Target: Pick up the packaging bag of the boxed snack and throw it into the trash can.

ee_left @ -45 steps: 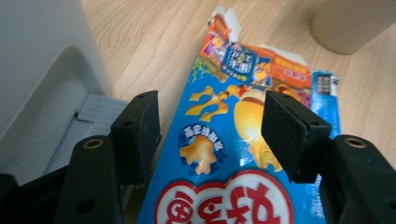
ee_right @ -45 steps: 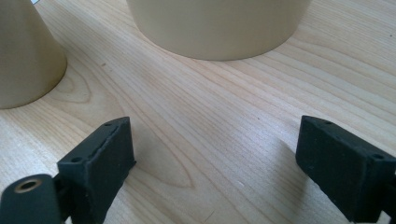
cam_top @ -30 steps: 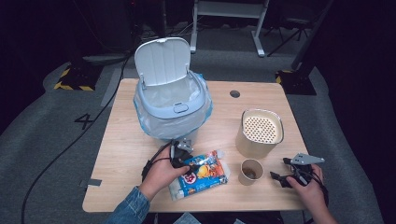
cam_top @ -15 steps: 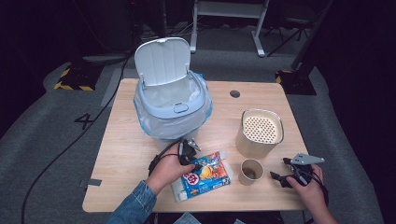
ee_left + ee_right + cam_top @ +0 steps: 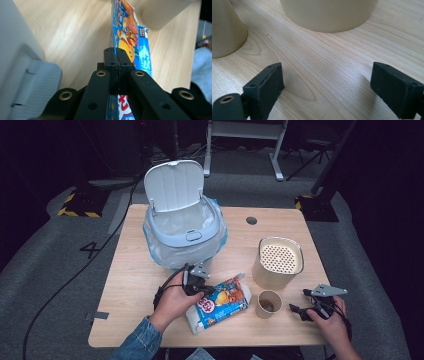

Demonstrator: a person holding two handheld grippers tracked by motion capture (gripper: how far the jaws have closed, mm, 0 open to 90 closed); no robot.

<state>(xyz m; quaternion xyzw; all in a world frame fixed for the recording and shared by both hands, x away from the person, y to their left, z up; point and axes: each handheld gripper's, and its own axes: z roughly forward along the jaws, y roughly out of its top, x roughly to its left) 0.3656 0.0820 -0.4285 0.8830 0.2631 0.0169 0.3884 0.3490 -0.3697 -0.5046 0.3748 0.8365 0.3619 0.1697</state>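
Our left gripper (image 5: 115,53) has just closed, its fingers pinching the snack packet's (image 5: 220,304) edge, packet stretching ahead of them. Our right gripper (image 5: 327,87) has fingers spread over bare worktop (image 5: 324,62), cup (image 5: 224,27) beyond.

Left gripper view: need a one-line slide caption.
Left gripper shut on the edge of a colourful snack packet above the wooden table, bin at left.
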